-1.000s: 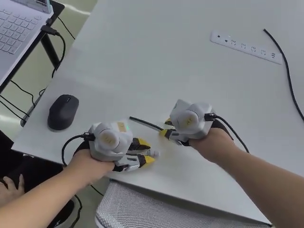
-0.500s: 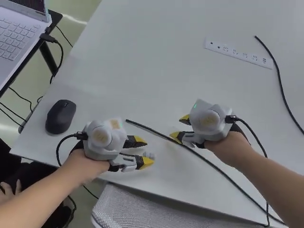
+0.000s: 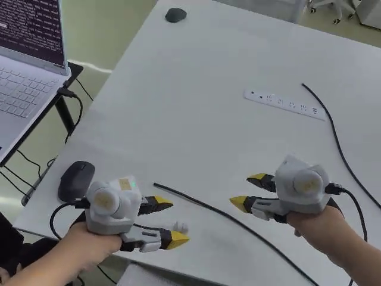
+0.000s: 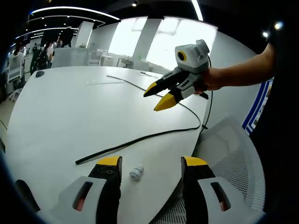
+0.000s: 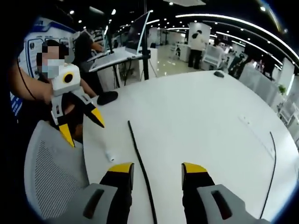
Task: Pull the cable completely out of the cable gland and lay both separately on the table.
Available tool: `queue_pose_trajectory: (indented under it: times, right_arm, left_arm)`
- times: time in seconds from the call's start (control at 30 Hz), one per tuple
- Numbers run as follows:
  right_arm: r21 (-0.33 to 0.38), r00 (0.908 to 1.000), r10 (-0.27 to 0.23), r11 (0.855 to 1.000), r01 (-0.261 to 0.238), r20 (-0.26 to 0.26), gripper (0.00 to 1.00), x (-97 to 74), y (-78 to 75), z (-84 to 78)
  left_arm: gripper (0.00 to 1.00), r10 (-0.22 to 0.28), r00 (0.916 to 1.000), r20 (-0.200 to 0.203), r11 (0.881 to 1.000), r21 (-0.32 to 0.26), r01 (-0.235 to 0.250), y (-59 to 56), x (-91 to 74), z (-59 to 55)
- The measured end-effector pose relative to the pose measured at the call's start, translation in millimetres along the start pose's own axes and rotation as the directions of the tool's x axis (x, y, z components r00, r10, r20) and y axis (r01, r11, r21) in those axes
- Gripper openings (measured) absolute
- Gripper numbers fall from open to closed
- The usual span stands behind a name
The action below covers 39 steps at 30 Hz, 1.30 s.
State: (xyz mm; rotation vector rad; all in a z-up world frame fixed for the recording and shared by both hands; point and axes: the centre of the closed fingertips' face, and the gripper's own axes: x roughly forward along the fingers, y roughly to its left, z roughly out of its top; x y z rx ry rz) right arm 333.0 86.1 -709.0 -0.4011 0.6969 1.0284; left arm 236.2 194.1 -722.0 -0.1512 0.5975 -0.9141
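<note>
The cable [image 3: 208,208] is lying slack across the worktop [image 3: 202,101], fully clear of the cable gland [image 3: 180,227], which is sitting near it between the spread, empty jaws of the left tool [image 3: 177,221]. The right tool [image 3: 241,189] is hovering open by the cable, gripping nothing. Both parts are lying apart, so the task is looking finished

White table [image 3: 196,71], strip-lit open office

The head view looks steeply down on the white table [image 3: 196,71] from its near edge; both gripper views skim low across it, facing each other, sharing the black cable [image 4: 140,138].
</note>
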Motion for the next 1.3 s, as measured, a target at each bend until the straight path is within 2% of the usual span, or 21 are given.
queue_pose_trajectory:
  times: [0.03, 0.07, 0.13, 0.3, 0.43, 0.57, 0.67, 0.77, 0.87, 1.0, 1.17, 1.23, 1.3]
  right_arm:
    - [0.01, 1.0, -0.002, 1.0, 0.002, 0.006, 0.42, -4.5, -0.6, -0.5]
    - [0.059, 0.9998, -0.001, 0.998, 0.0, 0.022, 0.45, -10.5, -0.2, -0.8]
    - [0.106, 0.9981, -0.015, 0.994, 0.008, 0.06, 0.52, -23.4, -2.1, 0.9]
    - [0.118, 0.9953, -0.029, 0.993, 0.018, 0.092, 0.64, -51.5, 0.2, -6.6]
    - [0.155, 0.9908, -0.044, 0.988, 0.024, 0.128, 0.71, -75.6, 3.6, -14.4]
    - [0.202, 0.9837, -0.076, 0.978, 0.042, 0.163, 0.75, -92.8, 6.9, -24.2]
    - [0.268, 0.9763, -0.106, 0.962, 0.052, 0.189, 0.77, -101.6, 11.0, -31.9]
    - [0.28, 0.9716, -0.127, 0.958, 0.068, 0.199, 0.8, -111.5, 15.3, -43.2]
    - [0.313, 0.9659, -0.145, 0.947, 0.072, 0.215, 0.82, -120.2, 16.7, -51.8]
    - [0.335, 0.9676, -0.156, 0.939, 0.083, 0.198, 0.85, -128.7, 17.5, -68.7]
    - [0.377, 0.963, -0.172, 0.923, 0.083, 0.208, 0.88, -140.4, 17.6, -80.9]
    - [0.378, 0.9638, -0.166, 0.923, 0.077, 0.209, 0.91, -140.3, 19.2, -82.9]
    - [0.365, 0.9689, -0.154, 0.928, 0.074, 0.194, 0.94, -139.7, 22.7, -86.1]
  left_arm:
    - [0.51, -0.004, 1.0, 0.006, 1.0, -0.016, 0.004, -2.3, -2.2, 1.9]
    - [0.52, -0.012, 0.9999, 0.004, 1.0, -0.016, 0.012, -5.2, -5.0, 2.9]
    - [0.53, 0.004, 1.0, -0.003, 1.0, -0.008, -0.004, -6.4, -9.6, 3.9]
    - [0.57, 0.014, 0.9998, 0.016, 0.999, -0.044, -0.013, -12.4, -19.3, 9.3]
    - [0.6, 0.016, 0.9999, 0.006, 1.0, -0.023, -0.015, -21.7, -24.2, 11.4]
    - [0.62, 0.019, 0.9998, 0.005, 1.0, -0.009, -0.019, -26.0, -26.1, 11.0]
    - [0.65, 0.025, 0.9989, -0.038, 1.0, 0.014, -0.025, -25.9, -26.5, 3.9]
    - [0.7, 0.05, 0.9985, -0.023, 0.998, 0.026, -0.049, -27.2, -31.9, 7.9]
    - [0.73, 0.082, 0.9965, -0.016, 0.996, 0.023, -0.082, -26.3, -39.6, 6.9]
    - [0.77, 0.132, 0.9913, -0.005, 0.991, 0.002, -0.132, -20.6, -48.5, 3.8]
    - [0.82, 0.167, 0.9859, 0.008, 0.986, -0.005, -0.167, -15.5, -54.7, 4.3]
    - [0.83, 0.167, 0.986, 0.0, 0.986, 0.005, -0.167, -15.9, -54.5, 3.7]
    - [0.84, 0.167, 0.986, -0.007, 0.985, 0.037, -0.166, -16.5, -54.3, 3.8]
